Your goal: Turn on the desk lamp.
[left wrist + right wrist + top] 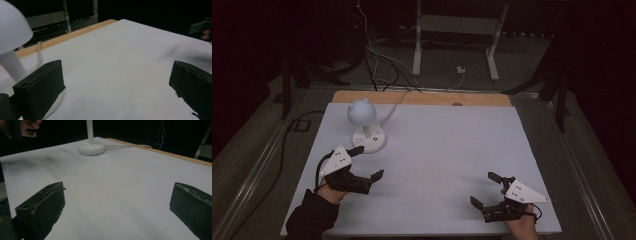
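Note:
A white desk lamp (361, 113) with a dome head stands on its round base (369, 138) at the back left of the white table (437, 145). My left gripper (367, 162) is open just in front of the base, with nothing between its jaws. In the left gripper view the lamp head (12, 25) and stem (10, 65) rise right beside the left jaw of that gripper (117, 87). My right gripper (485, 189) is open and empty near the front right edge. In the right gripper view this gripper (117, 207) faces the lamp base (90, 148) far across the table.
The lamp's white cable (393, 107) runs off the back, over a wooden strip (422, 98). Behind the table are loose cables and a white frame (454, 35) on the dark floor. Metal rails (257, 165) flank the table.

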Demonstrator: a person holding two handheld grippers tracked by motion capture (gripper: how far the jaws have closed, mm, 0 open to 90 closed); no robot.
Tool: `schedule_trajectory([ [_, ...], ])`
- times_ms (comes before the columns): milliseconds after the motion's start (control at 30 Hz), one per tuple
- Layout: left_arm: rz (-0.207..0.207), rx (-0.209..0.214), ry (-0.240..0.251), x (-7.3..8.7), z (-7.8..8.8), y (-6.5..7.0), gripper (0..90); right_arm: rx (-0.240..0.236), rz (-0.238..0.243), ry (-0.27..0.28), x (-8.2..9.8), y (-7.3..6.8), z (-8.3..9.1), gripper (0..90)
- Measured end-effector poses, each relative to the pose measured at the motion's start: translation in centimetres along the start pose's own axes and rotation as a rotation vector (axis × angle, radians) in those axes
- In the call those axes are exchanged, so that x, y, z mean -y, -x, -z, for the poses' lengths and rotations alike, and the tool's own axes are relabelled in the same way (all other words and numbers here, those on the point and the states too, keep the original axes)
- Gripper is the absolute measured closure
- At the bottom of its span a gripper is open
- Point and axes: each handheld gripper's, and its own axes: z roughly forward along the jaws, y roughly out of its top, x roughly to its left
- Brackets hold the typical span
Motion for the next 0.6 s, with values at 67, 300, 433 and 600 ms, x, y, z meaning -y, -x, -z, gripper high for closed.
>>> schedule_trajectory([
  [67,0.019,-0.046,-0.004,0.0,-0.3,-0.3,0.3,0.000,0.004,-0.002,0.0,0.0,0.0,0.0],
  [300,0.089,-0.147,0.006,0.1,-1.0,-1.5,0.3,0.000,0.000,-0.001,0.0,0.0,0.1,0.0],
  [433,0.121,-0.202,0.002,-0.1,-1.4,-1.8,0.3,-0.001,-0.003,-0.001,0.0,0.1,0.1,0.0],
  [600,0.161,-0.282,0.023,-0.1,-1.9,-2.3,0.3,-0.004,-0.005,-0.004,0.0,0.0,0.0,0.0],
])
